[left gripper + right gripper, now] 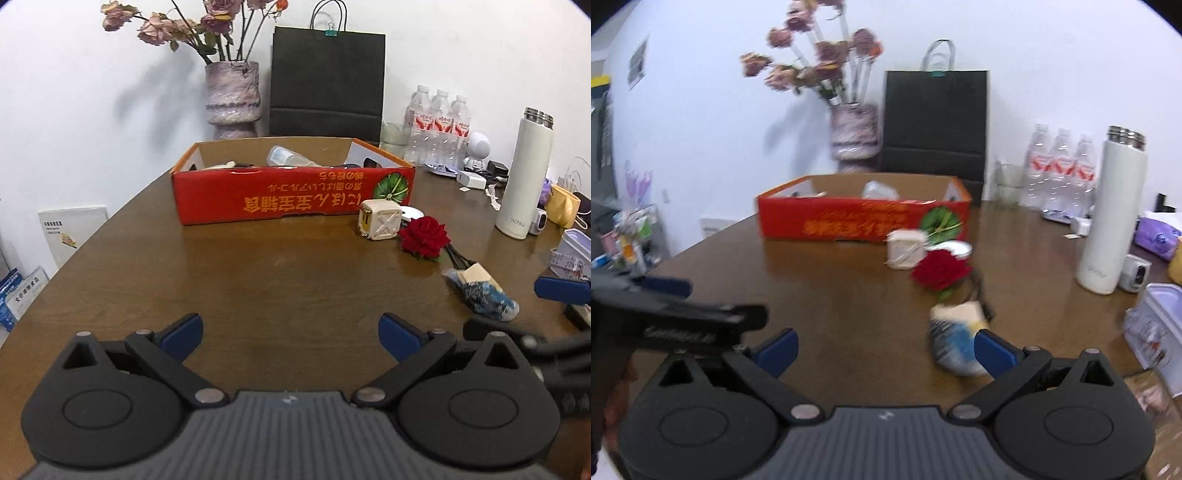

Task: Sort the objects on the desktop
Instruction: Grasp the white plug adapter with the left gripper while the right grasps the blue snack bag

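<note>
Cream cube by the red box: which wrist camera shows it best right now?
The left wrist view. There the cream cube is sharp, its raised X face and yellow side plain, standing beside the red rose in front of the red box. The right wrist view shows it only as a motion-blurred pale block.

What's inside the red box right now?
The red box holds a clear bottle lying down, a pale item at its left end and something dark at its right. The near wall hides the bottom.

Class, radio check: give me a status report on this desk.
Both grippers open, empty. Rose, cube, packet still outside red box. Path clear.
</note>
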The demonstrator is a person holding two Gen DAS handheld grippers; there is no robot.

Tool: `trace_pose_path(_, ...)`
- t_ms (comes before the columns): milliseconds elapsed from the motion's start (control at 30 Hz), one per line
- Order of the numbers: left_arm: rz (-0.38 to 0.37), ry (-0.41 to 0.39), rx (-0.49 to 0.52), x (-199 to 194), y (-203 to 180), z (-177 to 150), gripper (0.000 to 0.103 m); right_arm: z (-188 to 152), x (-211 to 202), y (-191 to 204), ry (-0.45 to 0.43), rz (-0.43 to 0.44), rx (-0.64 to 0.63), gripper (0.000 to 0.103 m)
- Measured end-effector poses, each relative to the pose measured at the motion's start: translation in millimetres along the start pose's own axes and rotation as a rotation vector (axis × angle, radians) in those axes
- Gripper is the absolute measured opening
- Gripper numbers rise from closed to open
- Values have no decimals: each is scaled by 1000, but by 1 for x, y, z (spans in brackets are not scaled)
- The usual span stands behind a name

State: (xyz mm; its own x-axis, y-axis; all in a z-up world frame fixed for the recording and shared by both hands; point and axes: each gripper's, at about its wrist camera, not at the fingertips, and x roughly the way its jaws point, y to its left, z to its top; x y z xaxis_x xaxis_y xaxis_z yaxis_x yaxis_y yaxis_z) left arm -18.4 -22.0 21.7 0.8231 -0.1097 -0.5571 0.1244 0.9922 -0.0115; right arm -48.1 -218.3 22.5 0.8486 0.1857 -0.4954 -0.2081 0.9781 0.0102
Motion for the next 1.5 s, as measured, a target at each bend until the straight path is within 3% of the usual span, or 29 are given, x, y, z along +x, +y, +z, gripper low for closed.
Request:
trace_pose_path(100, -13, -6, 24, 9, -7, 8, 103, 6, 22, -15, 43, -40, 19, 79)
trace_pose_path(233, -57, -43, 65, 27, -15, 21, 103, 9, 44, -32, 81, -49, 59, 71)
trace_pose_path(333, -110, -67, 100, 47, -20, 40, 103, 10, 58, -38, 131, -22, 74, 45)
trace_pose_path(500, -239, -54, 179, 96, -28, 84, 103, 10, 67, -39, 133, -25, 66, 42)
trace_pose_path(600, -280, -41, 245, 124, -43, 102, 98, 13, 72, -43, 129, -37, 70, 42)
trace_pose_path(733, -324, 21, 278, 162, -60, 107, 81, 14, 75, -47, 128, -40, 82, 42)
trace_pose_path(767, -344, 42, 263, 170, -60, 107, 79, 14, 75, -47, 127, -41, 77, 42)
trace_pose_path(833, -375, 74, 223, 180, -58, 107, 58, 14, 75, -45, 124, -47, 61, 42)
trace_pose_path(900, -407, 112, 178, 183, -54, 104, 53, 14, 75, -42, 124, -52, 53, 42)
trace_pose_path(1033, -393, 119, 145, 166, -49, 97, 52, 14, 73, -41, 129, -51, 54, 41)
trace_pose_path(1267, -136, 79, 58, 88, -11, 52, 52, 5, 51, -25, 149, -14, 30, 38)
trace_pose_path(1367, -48, 103, -15, 56, 12, 28, 53, -2, 40, -11, 148, 29, -4, 38)
trace_pose_path(1433, 42, 113, -74, 37, 15, 17, 62, -4, 36, 0, 147, 69, -31, 39)
trace_pose_path(1467, 50, 132, -81, 26, 12, 13, 69, -4, 35, 5, 146, 85, -40, 39)
trace_pose_path(1500, 3, 134, -72, 14, 8, 9, 83, -4, 34, 11, 147, 96, -46, 39)
